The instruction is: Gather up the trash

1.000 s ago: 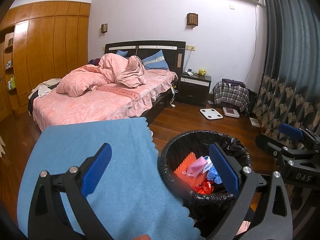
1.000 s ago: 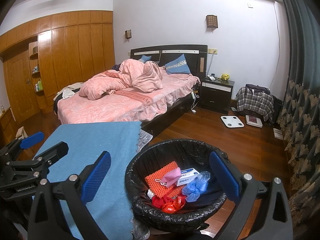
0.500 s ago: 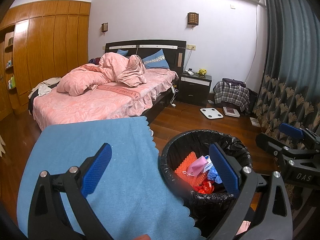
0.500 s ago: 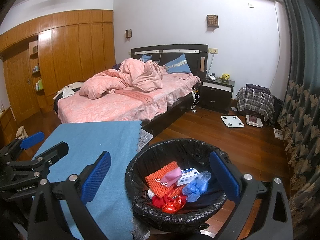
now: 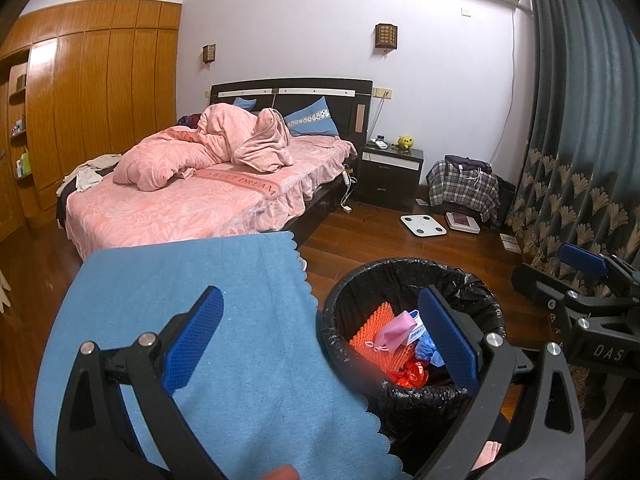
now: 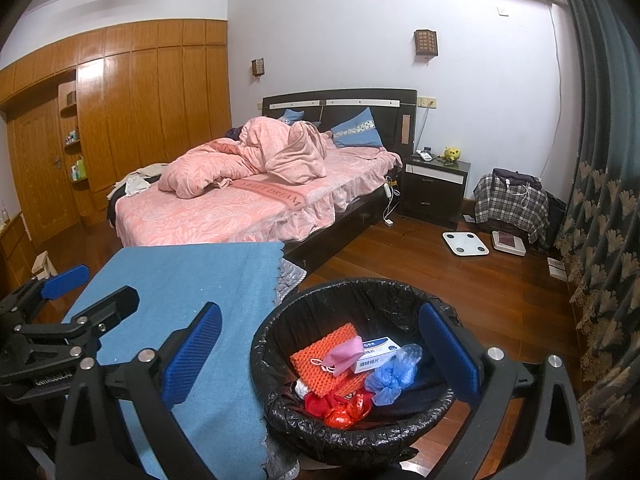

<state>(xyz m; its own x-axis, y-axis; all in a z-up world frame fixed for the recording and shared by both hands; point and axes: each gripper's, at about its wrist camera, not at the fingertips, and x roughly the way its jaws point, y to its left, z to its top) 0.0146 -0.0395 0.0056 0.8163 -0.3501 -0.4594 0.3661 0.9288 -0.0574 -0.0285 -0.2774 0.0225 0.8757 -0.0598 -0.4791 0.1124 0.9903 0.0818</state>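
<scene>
A black-lined trash bin [image 5: 404, 270] [image 6: 360, 288] stands on the wood floor beside a table with a blue cloth [image 5: 180, 300] [image 6: 192, 276]. Inside lie an orange mesh pad [image 6: 324, 354], a pink face mask [image 6: 342, 354], a white and blue box [image 6: 376, 354], a blue plastic wad [image 6: 390, 380] and red wrappers [image 6: 340, 408]. My left gripper [image 5: 320, 340] is open and empty above the cloth's right edge. My right gripper [image 6: 320, 348] is open and empty above the bin. Each gripper shows in the other's view, the right one [image 5: 580, 280] and the left one [image 6: 76, 296].
A bed with pink bedding [image 6: 248, 196] stands behind the table. A dark nightstand [image 6: 434, 190], a plaid-covered bag [image 6: 512, 204] and a white scale [image 6: 465, 243] are by the far wall. Curtains [image 6: 600, 200] hang on the right, a wooden wardrobe [image 6: 120, 120] on the left.
</scene>
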